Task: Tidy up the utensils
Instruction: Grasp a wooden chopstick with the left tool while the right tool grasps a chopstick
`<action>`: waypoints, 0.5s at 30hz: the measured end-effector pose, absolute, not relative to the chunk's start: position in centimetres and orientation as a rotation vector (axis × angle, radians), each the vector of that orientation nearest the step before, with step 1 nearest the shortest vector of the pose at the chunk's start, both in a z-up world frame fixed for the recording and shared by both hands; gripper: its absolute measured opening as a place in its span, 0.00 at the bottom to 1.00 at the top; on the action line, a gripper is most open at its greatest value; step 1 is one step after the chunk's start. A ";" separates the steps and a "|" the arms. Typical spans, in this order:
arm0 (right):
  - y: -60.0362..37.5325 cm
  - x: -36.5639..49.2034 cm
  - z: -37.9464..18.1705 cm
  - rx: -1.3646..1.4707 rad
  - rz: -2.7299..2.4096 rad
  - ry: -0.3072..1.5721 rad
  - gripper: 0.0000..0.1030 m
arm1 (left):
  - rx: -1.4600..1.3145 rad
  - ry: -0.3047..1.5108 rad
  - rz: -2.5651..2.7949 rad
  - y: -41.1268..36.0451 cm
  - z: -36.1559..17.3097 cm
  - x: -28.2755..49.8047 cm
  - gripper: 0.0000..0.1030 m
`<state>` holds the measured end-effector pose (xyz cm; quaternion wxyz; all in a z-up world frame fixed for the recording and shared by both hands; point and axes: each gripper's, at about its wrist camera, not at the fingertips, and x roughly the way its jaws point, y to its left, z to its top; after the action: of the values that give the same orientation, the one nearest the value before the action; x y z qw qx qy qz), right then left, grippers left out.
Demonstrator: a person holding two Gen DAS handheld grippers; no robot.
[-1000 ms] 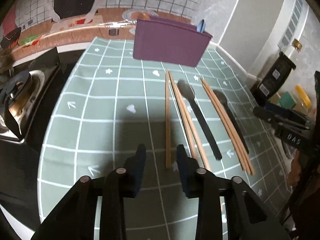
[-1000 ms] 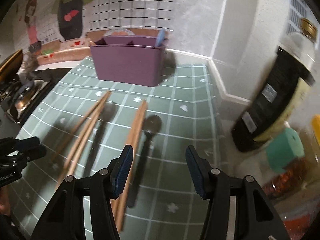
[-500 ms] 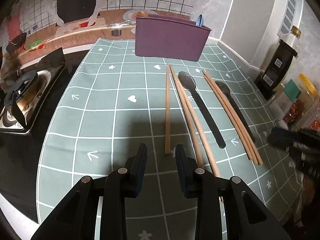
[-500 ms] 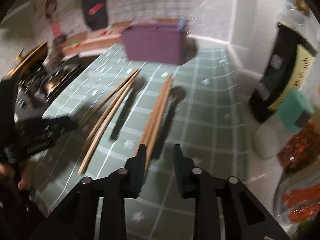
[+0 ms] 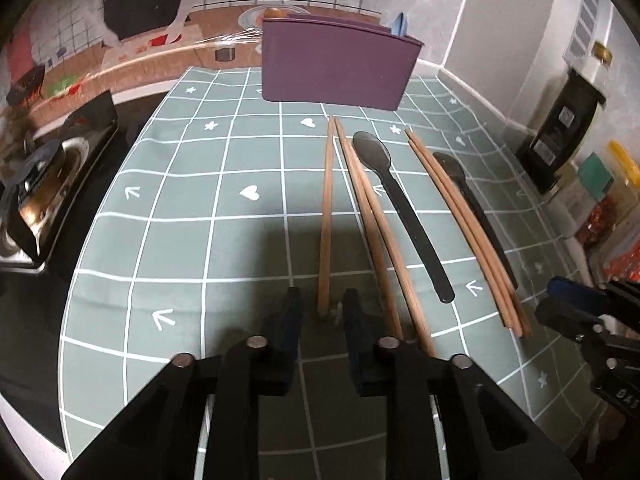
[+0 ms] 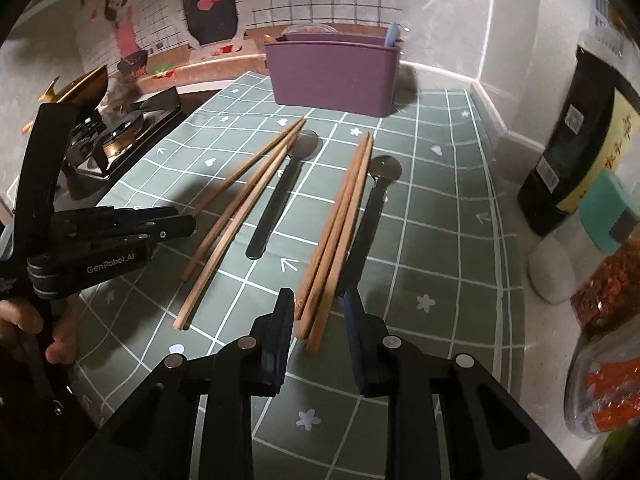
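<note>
Wooden chopsticks and two black spoons lie on a green grid mat [image 5: 180, 184]. A purple utensil holder [image 5: 336, 68] stands at the mat's far end; it also shows in the right wrist view [image 6: 332, 76]. My left gripper [image 5: 320, 312] is open, its fingers either side of the near end of a single chopstick [image 5: 326, 216]. A chopstick pair [image 5: 376, 220] and a black spoon [image 5: 396, 204] lie right of it. My right gripper [image 6: 318, 312] is open around the near ends of a chopstick bundle [image 6: 338, 224], beside the second black spoon [image 6: 372, 216].
A gas stove [image 5: 36, 196] sits left of the mat. A dark sauce bottle [image 6: 576, 148] and spice jars [image 6: 608, 368] stand along the right wall. The left gripper and the hand holding it show at the left of the right wrist view [image 6: 100, 240].
Both grippers have moved forward and down to the chopstick ends. The right gripper narrowed from wide open and now straddles the chopstick bundle.
</note>
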<state>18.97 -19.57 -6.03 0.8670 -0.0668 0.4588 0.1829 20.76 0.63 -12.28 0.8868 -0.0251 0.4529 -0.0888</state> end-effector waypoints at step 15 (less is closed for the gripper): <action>-17.9 17.5 -7.4 -0.018 0.493 1.054 0.16 | -0.088 0.854 -0.128 4.1 -8.0 20.1 0.06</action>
<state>17.46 -17.93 -7.43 0.8355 -0.0084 0.4977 0.2330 20.08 4.06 -8.02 0.9074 -0.0424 0.4135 -0.0618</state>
